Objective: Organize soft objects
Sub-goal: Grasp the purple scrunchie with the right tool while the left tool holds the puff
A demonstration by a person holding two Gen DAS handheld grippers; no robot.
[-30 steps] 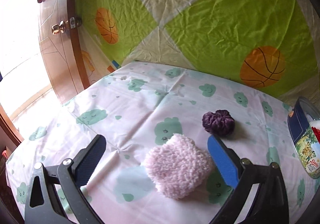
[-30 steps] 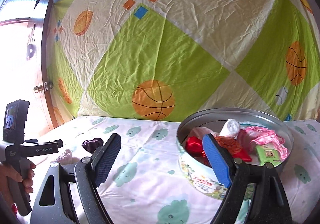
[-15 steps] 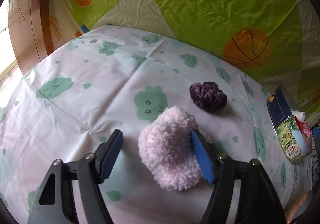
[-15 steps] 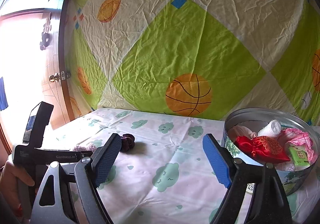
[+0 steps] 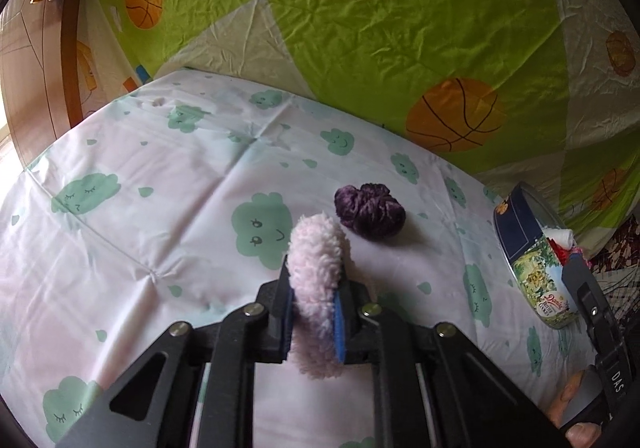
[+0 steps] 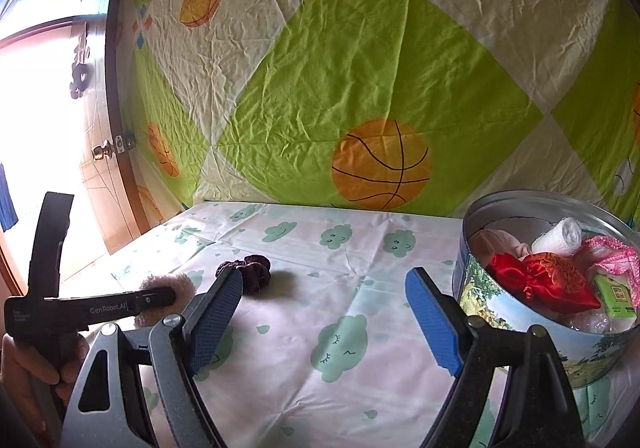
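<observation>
My left gripper is shut on a fluffy pale pink pad, squeezed narrow between the blue pads, its top sticking up past the fingertips. Just beyond it a dark purple velvet scrunchie lies on the cloud-print sheet. In the right wrist view the same pink pad shows behind the left gripper's black body, with the scrunchie beside it. My right gripper hangs open over the sheet with nothing between its fingers. A round metal tin stands to its right, holding several soft items.
The tin sits at the table's right side in the left wrist view. A green and cream basketball-print cloth hangs behind the table. A wooden door with a brass knob stands at the left. A hand holds the left gripper's handle.
My left gripper's jaws have closed from wide apart onto the pink pad, folding it upright. The right wrist view has swung left, so the tin now sits at its right edge.
</observation>
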